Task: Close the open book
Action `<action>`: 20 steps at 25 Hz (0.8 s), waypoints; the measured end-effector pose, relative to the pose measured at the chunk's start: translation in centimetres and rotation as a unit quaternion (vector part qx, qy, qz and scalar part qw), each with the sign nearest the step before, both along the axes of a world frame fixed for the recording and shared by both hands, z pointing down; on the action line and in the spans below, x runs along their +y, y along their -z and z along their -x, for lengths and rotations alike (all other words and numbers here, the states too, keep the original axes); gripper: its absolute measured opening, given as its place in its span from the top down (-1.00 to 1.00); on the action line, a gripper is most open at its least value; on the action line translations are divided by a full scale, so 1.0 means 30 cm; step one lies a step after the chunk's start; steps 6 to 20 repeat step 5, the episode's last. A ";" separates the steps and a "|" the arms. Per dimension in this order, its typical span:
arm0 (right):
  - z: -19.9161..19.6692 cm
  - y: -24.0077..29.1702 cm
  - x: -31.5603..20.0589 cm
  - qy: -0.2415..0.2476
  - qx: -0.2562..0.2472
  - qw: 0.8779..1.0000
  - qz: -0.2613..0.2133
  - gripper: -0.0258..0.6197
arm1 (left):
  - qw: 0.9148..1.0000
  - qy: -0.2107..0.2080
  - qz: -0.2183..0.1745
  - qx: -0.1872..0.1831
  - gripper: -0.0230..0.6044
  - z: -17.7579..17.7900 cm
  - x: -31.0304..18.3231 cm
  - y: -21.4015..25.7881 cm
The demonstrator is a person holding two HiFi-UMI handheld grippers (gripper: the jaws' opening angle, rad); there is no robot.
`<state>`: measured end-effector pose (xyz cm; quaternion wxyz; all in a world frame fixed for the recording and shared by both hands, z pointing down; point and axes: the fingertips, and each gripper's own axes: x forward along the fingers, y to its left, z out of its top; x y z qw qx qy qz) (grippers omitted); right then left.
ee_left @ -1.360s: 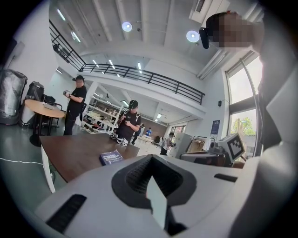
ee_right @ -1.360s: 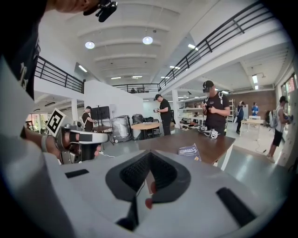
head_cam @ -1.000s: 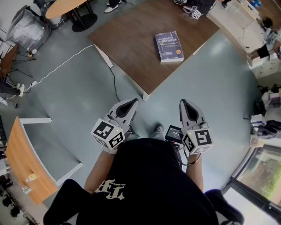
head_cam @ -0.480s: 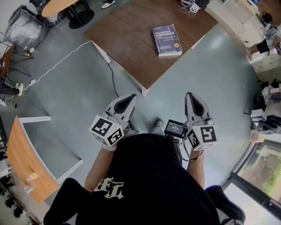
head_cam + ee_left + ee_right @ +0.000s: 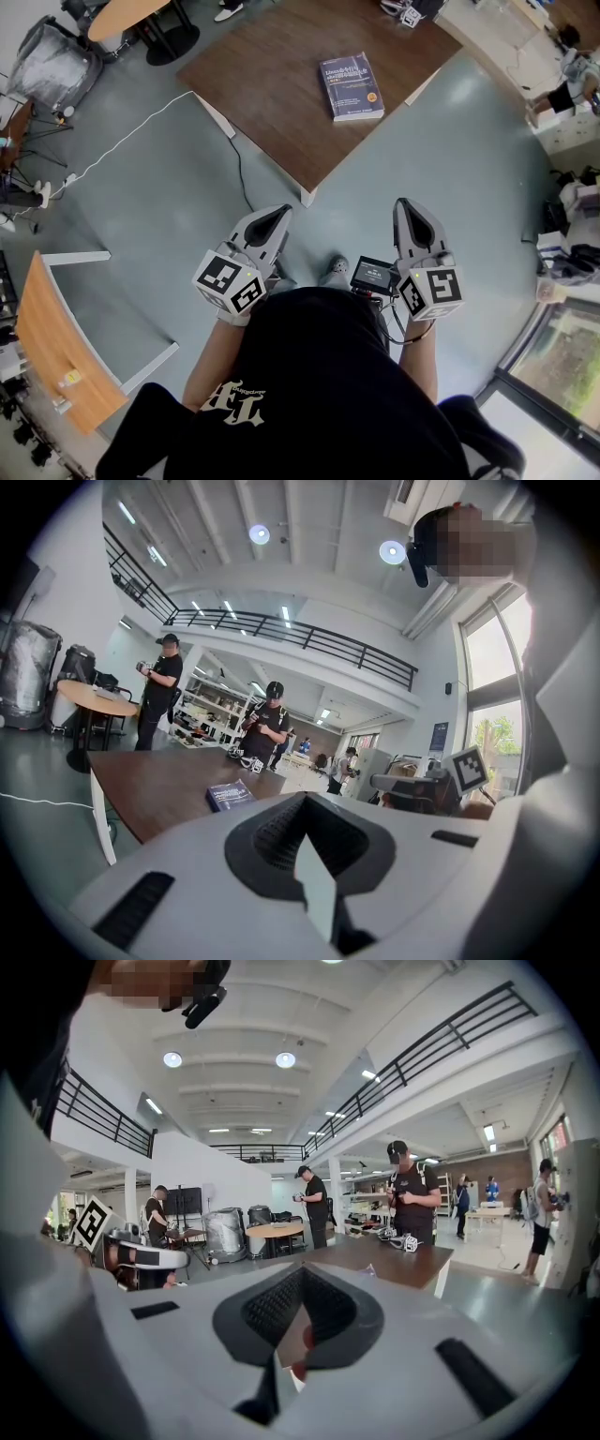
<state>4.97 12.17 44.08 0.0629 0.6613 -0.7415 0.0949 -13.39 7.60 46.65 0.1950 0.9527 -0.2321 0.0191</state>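
Observation:
A dark blue book (image 5: 351, 86) lies shut, cover up, on the brown table (image 5: 272, 103), far in front of me. The left gripper view shows the same book (image 5: 230, 795) small on the tabletop (image 5: 159, 785). My left gripper (image 5: 278, 217) and right gripper (image 5: 405, 207) are held close to my body over the grey floor, well short of the table. Both point forward with their jaws together and nothing between them. In their own views the left gripper (image 5: 305, 829) and right gripper (image 5: 298, 1324) show their pads meeting.
A white cable (image 5: 122, 141) runs across the floor to the table's left corner. A round table (image 5: 122, 17) and a wrapped bundle (image 5: 52, 61) stand far left, a wooden desk (image 5: 42, 352) near left. People (image 5: 266, 726) stand beyond the table.
The book and table have slid slightly up and left in the head view. My right gripper has shifted a little to the right and lower; both stay shut.

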 end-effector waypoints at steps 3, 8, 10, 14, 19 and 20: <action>-0.011 -0.008 0.004 0.001 -0.001 1.000 0.002 0.96 | 1.000 0.000 0.001 0.001 0.92 -0.013 0.003 -0.003; -0.017 -0.013 0.005 0.002 -0.001 1.000 0.003 0.96 | 1.000 0.001 0.001 0.000 0.92 -0.019 0.004 -0.005; -0.017 -0.013 0.005 0.002 -0.001 1.000 0.003 0.96 | 1.000 0.001 0.001 0.000 0.92 -0.019 0.004 -0.005; -0.017 -0.013 0.005 0.002 -0.001 1.000 0.003 0.96 | 1.000 0.001 0.001 0.000 0.92 -0.019 0.004 -0.005; -0.017 -0.013 0.005 0.002 -0.001 1.000 0.003 0.96 | 1.000 0.001 0.001 0.000 0.92 -0.019 0.004 -0.005; -0.017 -0.013 0.005 0.002 -0.001 1.000 0.003 0.96 | 1.000 0.001 0.001 0.000 0.92 -0.019 0.004 -0.005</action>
